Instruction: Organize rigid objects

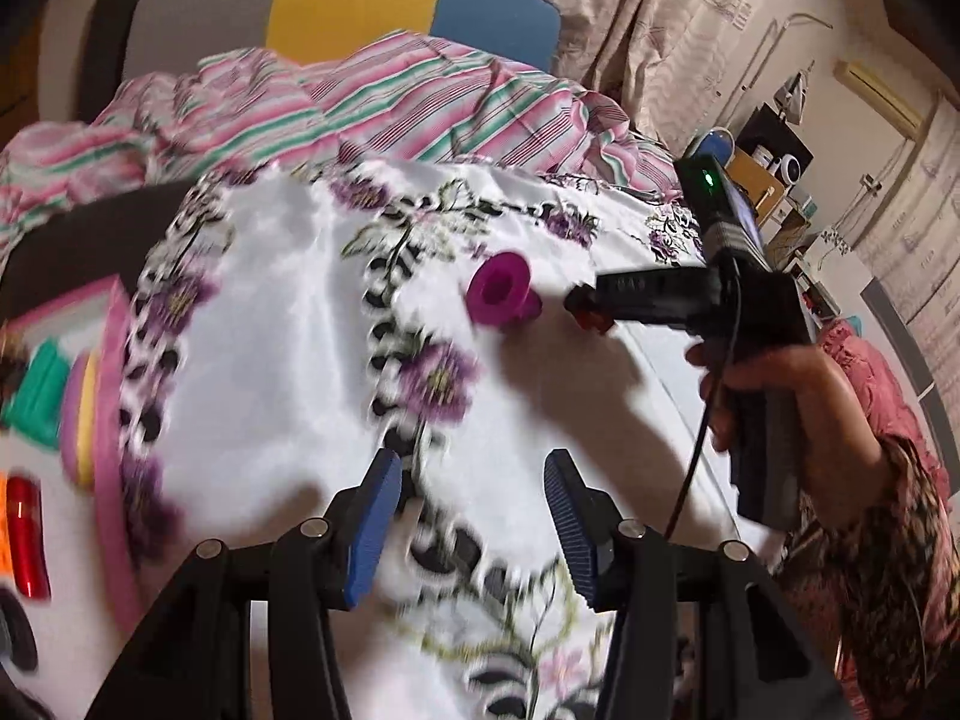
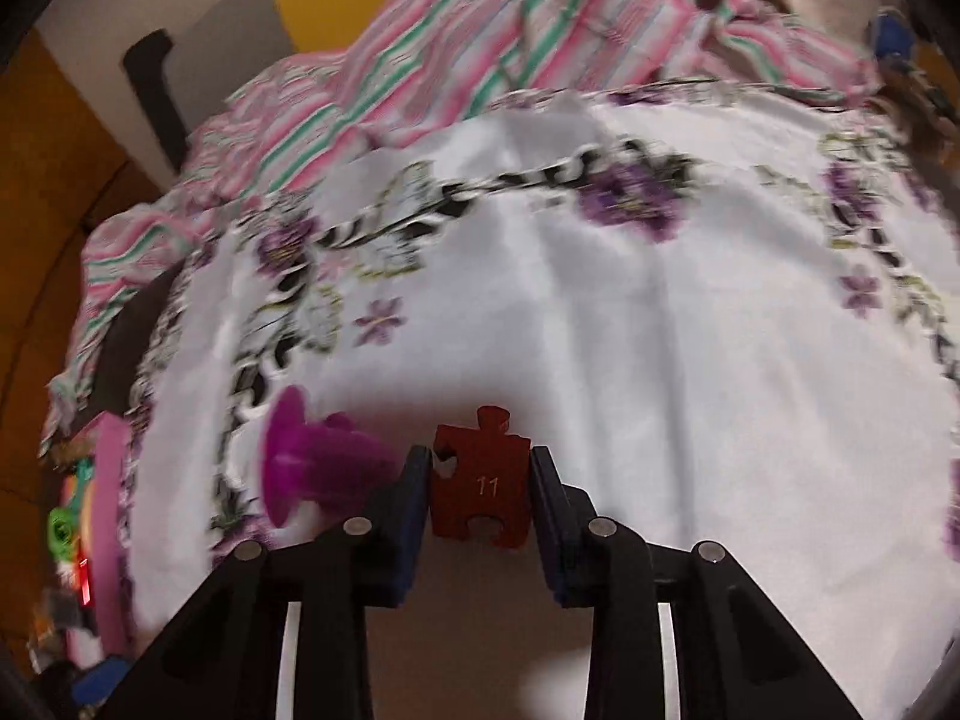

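My right gripper (image 2: 481,483) is shut on a dark red puzzle piece (image 2: 480,489) marked 11, held above the white floral cloth (image 2: 660,330). In the left wrist view the right gripper (image 1: 585,306) comes in from the right with the red piece (image 1: 591,319) at its tip, just right of a magenta spool-shaped toy (image 1: 501,288). That toy (image 2: 312,459) lies on its side just left of my right fingers. My left gripper (image 1: 474,522) is open and empty over the cloth, nearer than the toy.
A pink-rimmed tray (image 1: 111,420) at the left holds teal, purple, yellow and red pieces; it also shows in the right wrist view (image 2: 111,516). A striped pink and green blanket (image 1: 360,102) lies bunched behind the cloth. A shelf with clutter (image 1: 774,180) stands at the far right.
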{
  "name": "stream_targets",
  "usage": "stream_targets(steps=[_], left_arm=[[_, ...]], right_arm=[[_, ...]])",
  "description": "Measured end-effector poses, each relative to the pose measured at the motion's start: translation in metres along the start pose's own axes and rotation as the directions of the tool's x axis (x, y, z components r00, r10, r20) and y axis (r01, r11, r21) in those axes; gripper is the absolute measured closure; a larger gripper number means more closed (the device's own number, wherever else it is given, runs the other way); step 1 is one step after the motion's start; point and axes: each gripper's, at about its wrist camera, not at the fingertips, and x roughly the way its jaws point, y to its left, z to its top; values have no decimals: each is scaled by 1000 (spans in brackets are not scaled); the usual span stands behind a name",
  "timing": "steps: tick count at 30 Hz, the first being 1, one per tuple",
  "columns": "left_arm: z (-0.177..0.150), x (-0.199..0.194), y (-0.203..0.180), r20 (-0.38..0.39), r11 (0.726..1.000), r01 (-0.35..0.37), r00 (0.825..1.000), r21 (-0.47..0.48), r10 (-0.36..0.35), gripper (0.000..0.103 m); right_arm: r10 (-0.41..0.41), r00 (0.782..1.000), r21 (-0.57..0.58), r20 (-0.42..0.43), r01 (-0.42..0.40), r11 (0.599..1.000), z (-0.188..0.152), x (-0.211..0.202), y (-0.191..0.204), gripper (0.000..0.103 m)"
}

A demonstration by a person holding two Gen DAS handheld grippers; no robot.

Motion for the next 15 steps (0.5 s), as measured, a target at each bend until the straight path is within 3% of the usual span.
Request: stream_targets(steps=[2,7,15], left_arm=[[12,12,-9,-2,1000,-17,1000,26,17,49],[46,50,-38,-11,989,-71,997,132,73,47],[75,98,-49,-63,985,-107,991,137,116,47]], right_arm=[[-46,999,28,5,46,999,2,-3,-11,71],[-33,999,90,-25,35,995,3,-2,-24,71],[-38,998,107,-45,42,993,1,0,-25,70]])
